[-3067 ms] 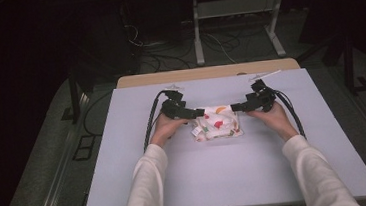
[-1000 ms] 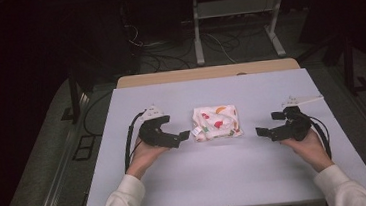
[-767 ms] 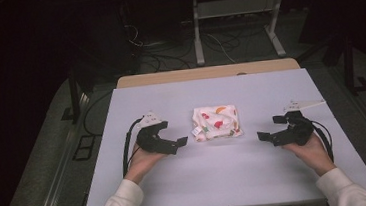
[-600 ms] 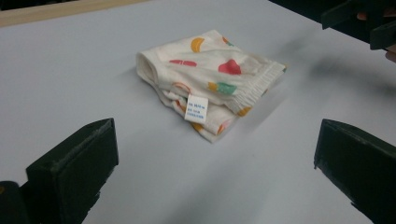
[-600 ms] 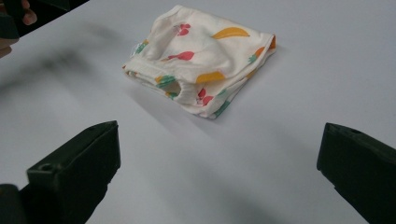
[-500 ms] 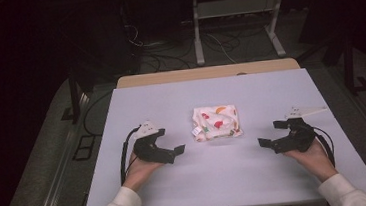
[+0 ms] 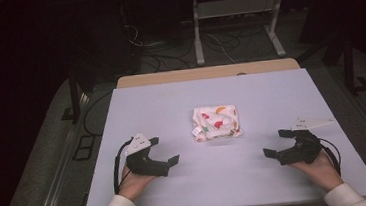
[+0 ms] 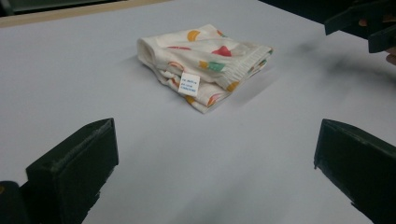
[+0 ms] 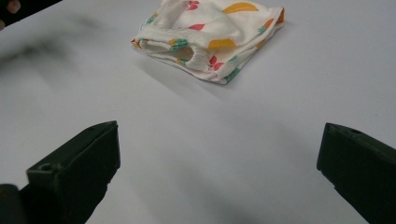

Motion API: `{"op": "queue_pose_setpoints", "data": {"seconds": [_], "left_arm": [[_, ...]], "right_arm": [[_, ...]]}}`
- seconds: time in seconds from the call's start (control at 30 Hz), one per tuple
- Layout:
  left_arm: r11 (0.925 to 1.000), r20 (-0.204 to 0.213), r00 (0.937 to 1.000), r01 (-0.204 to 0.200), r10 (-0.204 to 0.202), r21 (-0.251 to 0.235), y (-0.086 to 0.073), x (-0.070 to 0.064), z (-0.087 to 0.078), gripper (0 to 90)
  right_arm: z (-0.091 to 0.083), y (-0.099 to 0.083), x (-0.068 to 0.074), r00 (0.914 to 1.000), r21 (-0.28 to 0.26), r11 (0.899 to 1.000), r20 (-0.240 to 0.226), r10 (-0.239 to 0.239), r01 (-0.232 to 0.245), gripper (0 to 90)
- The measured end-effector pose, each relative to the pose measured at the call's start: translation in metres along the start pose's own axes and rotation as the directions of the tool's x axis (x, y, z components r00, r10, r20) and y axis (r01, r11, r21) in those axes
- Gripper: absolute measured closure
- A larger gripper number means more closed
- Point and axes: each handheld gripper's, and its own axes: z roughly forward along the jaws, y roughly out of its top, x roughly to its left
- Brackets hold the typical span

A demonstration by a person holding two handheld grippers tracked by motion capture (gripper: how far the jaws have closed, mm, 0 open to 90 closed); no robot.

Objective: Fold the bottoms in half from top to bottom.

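Left gripper (image 7: 164, 152): sat near the tabletop's (image 7: 171, 104) front-left corner, jaws wide apart, empty, well apart from the cloth.
Cloth (image 7: 216, 122): folded, fruit print, white tag at its near-left corner, lay flat around the tabletop's middle.
Right gripper (image 7: 276, 143): sat near the front-right corner, jaws wide apart, empty, pointed toward the cloth.
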Motion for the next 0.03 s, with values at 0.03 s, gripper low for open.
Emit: {"op": "queue_pose_setpoints", "data": {"seconds": [0.03], "left_arm": [[1.0, 0.001, 1.0, 0.005, -0.005, 0.004, -0.0018, 0.0005, 0.0001, 0.0]], "right_arm": [[-0.0002, -0.0008, -0.0008, 1.0, -0.002, 1.0, 0.002, 0.002, -0.002, 0.0]]}}
